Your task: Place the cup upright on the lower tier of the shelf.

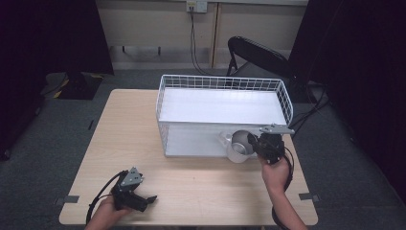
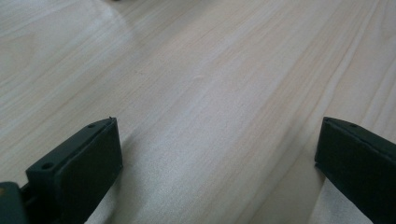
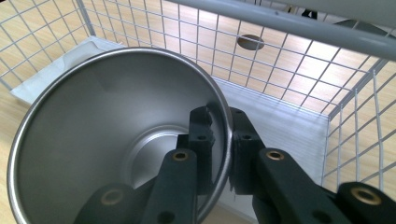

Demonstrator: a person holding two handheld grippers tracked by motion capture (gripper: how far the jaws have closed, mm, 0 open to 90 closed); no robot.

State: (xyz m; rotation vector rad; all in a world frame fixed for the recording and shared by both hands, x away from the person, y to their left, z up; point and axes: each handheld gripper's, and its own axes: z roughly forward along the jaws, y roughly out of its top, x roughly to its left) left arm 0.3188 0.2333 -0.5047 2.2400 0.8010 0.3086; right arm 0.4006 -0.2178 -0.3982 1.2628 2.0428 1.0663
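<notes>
While hovering low over bare table, left gripper fingers spread wide apart, nothing between. Farther right, right gripper fingers clamped on the metal cup rim, one inside, one outside, cup tilted beside the wire basket front wall.

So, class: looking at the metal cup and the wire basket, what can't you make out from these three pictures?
- Metal cup underside and outer wall: right gripper view, turned away; its left rim runs off the edge.
- Cup in the high view: partly behind the right gripper, too small for detail.
- Wire basket feet: high view, hidden by its own floor.
- Left gripper body: left gripper view, cut off at the bottom.
</notes>
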